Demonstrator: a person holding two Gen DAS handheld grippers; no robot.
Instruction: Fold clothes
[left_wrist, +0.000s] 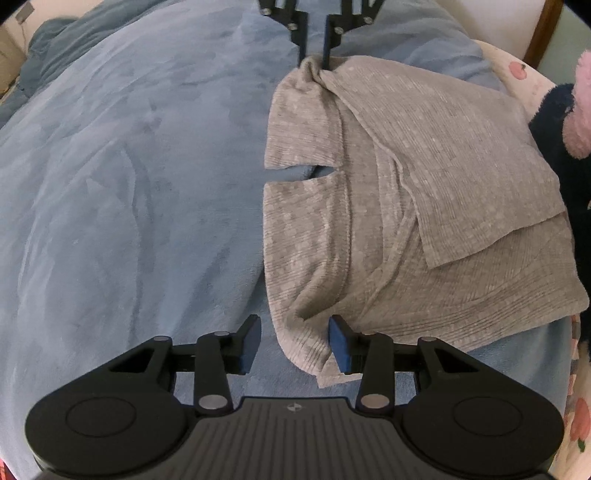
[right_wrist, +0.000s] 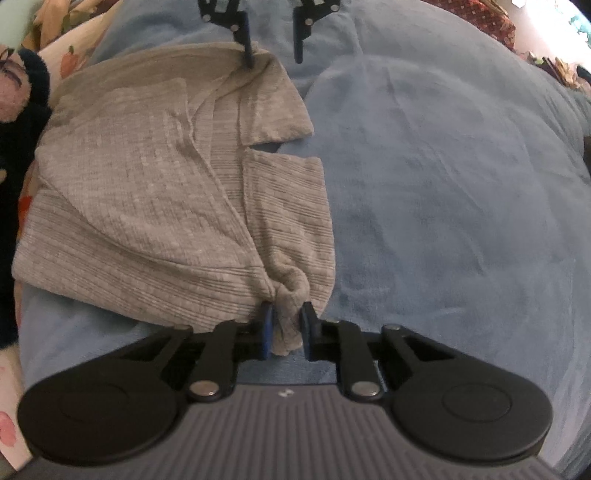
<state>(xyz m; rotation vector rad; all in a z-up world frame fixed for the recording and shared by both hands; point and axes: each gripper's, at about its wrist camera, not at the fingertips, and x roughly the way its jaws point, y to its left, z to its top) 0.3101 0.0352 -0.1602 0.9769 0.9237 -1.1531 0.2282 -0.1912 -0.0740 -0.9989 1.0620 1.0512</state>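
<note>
A blue blanket (left_wrist: 129, 184) spreads under both my grippers. On it, in front of them, lies the grey shirt (left_wrist: 424, 206), folded, its sleeves toward the bare blanket. My right gripper (right_wrist: 287, 326) pinches one bunched corner of the shirt between narrow jaws. My left gripper (left_wrist: 295, 341) stands half wide around the opposite corner, only one pad touching cloth.
</note>
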